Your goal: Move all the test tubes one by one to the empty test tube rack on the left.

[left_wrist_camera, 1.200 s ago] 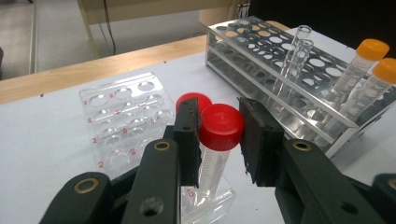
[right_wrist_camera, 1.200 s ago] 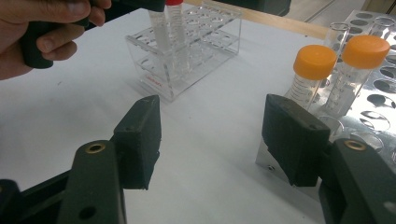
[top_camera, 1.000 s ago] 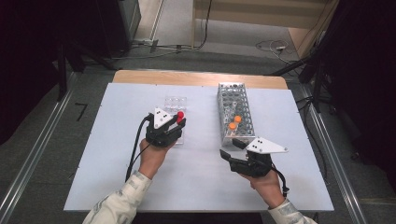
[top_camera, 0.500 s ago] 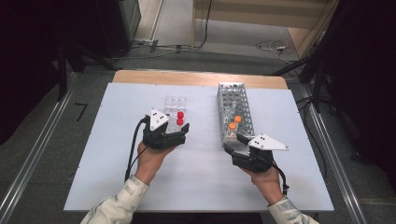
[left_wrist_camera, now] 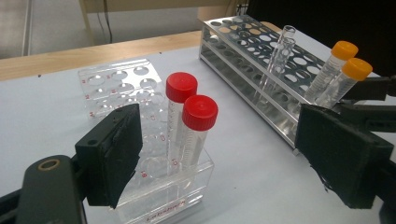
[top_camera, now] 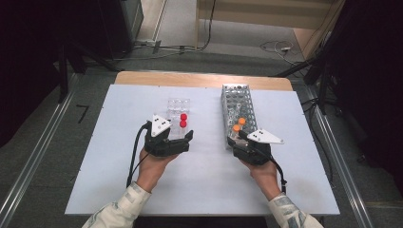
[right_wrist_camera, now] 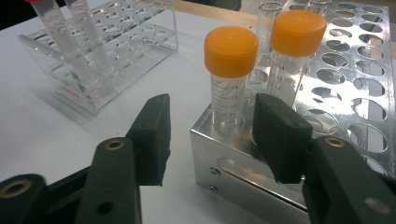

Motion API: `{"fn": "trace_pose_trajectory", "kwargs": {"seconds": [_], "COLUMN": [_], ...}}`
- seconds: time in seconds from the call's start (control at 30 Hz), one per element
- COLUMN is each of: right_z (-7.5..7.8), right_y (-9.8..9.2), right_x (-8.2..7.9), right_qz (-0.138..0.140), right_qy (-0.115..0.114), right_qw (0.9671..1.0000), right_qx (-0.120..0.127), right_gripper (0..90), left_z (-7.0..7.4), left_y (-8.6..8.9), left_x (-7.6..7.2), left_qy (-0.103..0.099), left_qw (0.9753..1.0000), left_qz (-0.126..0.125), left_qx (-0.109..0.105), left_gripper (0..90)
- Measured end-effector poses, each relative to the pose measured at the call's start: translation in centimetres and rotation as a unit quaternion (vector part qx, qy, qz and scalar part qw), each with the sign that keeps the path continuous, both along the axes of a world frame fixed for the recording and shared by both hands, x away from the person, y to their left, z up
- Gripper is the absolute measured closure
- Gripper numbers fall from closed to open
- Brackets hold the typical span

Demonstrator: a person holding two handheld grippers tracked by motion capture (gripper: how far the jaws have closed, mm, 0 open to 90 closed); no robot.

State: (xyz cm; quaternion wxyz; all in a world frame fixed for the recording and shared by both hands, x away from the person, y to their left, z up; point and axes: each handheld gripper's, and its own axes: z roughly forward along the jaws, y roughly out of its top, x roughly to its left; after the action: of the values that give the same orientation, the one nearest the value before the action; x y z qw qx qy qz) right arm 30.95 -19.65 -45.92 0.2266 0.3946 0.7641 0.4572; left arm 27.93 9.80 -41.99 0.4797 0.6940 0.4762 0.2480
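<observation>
Red-capped tubes (left_wrist_camera: pixel 191 128): two clear graduated tubes with red screw caps, standing upright side by side in the near end of the clear plastic rack (left_wrist_camera: pixel 154 196)
Clear plastic rack: transparent, printed with small red numbers, most holes unfilled; it sits on the white desk (top_camera: pixel 204 185) left of the metal rack (top_camera: pixel 240 107)
Orange-capped tubes (right_wrist_camera: pixel 231 77): two clear tubes with orange caps, upright in the metal rack's near end; bare glass tubes stand just behind them
Left gripper (left_wrist_camera: pixel 229 156): fingers spread wide, one pad beside the clear rack's near corner, holding nothing
Right gripper (right_wrist_camera: pixel 215 135): fingers open on either side of the metal rack's near corner, just below the nearer orange-capped tube, gripping nothing
</observation>
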Motion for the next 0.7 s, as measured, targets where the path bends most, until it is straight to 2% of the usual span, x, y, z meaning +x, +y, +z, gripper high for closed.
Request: {"fn": "trace_pose_trajectory", "kwargs": {"seconds": [0.43, 0.57, 0.7], "right_z": [-0.4, -0.1, 1.3], "right_y": [0.4, 0.1, -0.1], "right_x": [0.9, 0.9, 0.6], "right_qz": [-0.020, -0.023, -0.020], "right_qy": [-0.013, -0.017, -0.030], "right_qw": [0.9997, 0.9995, 0.9990], "right_qx": [0.005, 0.013, 0.024], "right_gripper": [70.7, 71.2, 71.2], "left_z": [-0.1, -0.1, 0.0], "left_y": [0.0, 0.0, 0.0], "left_x": [0.0, 0.0, 0.0], "left_qy": [0.001, 0.002, 0.001], "left_qw": [1.0000, 1.0000, 1.0000], "left_qz": [-0.003, -0.003, -0.003], "left_qx": [-0.002, -0.002, -0.004], "left_gripper": [16.9, 17.0, 17.0]}}
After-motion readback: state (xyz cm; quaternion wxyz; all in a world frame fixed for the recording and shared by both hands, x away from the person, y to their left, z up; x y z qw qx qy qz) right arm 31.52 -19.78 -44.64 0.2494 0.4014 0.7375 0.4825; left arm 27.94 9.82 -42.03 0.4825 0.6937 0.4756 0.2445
